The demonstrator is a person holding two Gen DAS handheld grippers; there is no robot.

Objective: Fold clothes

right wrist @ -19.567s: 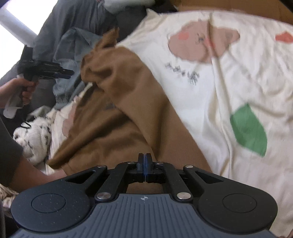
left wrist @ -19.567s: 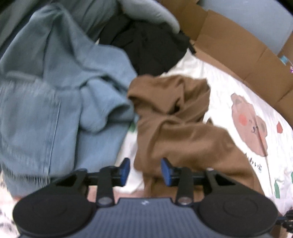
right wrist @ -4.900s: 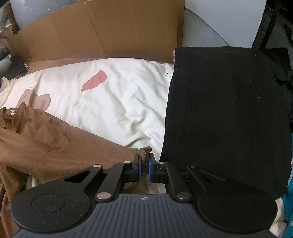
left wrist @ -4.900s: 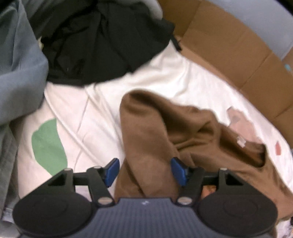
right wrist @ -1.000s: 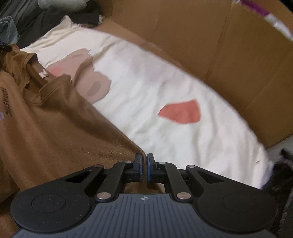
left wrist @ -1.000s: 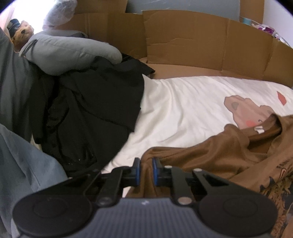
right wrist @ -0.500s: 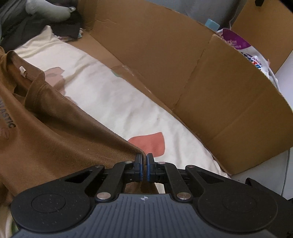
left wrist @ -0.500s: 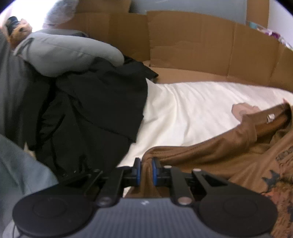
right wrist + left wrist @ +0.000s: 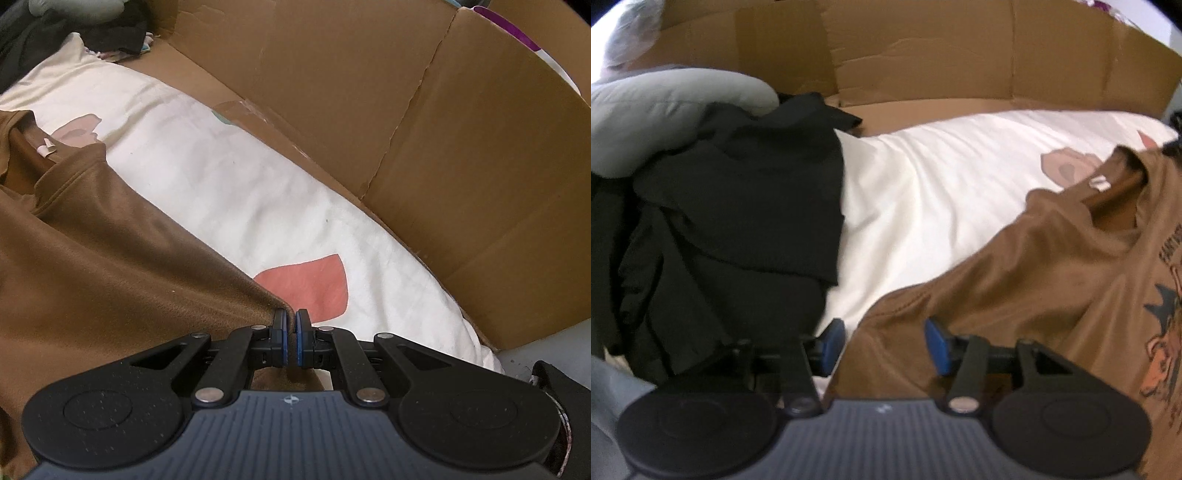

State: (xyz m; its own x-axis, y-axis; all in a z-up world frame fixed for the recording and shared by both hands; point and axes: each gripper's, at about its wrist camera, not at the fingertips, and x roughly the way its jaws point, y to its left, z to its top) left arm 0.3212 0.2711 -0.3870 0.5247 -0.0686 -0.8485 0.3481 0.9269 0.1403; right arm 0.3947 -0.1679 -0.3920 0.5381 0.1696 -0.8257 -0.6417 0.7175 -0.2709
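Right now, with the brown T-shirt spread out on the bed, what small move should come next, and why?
Probably release with the right gripper too: it is shut on the brown T-shirt, while the left gripper jaws are opening around the other edge. The shirt lies print-up on the white sheet.

Brown shirt print cut off at right edge; lettering blurred, perhaps "FANT".

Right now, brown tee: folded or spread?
Spread, not yet folded. The brown t-shirt lies print side up on the white bedding, collar and front graphic showing; no fold line is visible, and its lower part is out of view.
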